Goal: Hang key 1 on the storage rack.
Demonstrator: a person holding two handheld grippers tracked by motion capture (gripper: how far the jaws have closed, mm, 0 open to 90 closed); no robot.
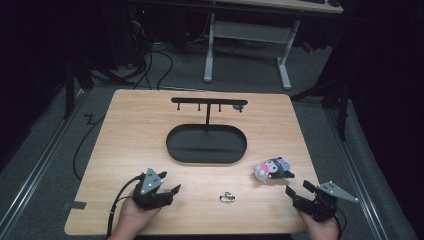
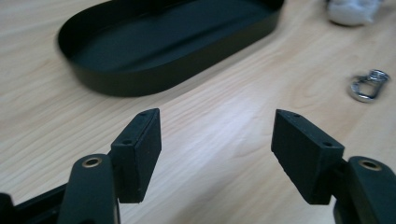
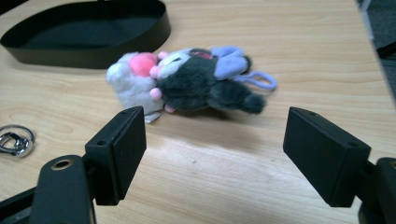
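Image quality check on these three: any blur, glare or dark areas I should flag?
High view: table evenly lit, surroundings near black, plush toy small and soft. Left gripper view: tray and metal clasp blurred, sheen on the wood. Right gripper view: the toy fairly sharp, casting a soft shadow.

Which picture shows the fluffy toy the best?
The right gripper view: the plush toy lies close and sharp, just beyond the open right gripper. In the high view it is small; the left gripper view catches a white edge.

1 plush toy [image 1: 271, 169], 1 key ring [image 1: 227, 197], 1 tray stand [image 1: 206, 144], 2 grippers
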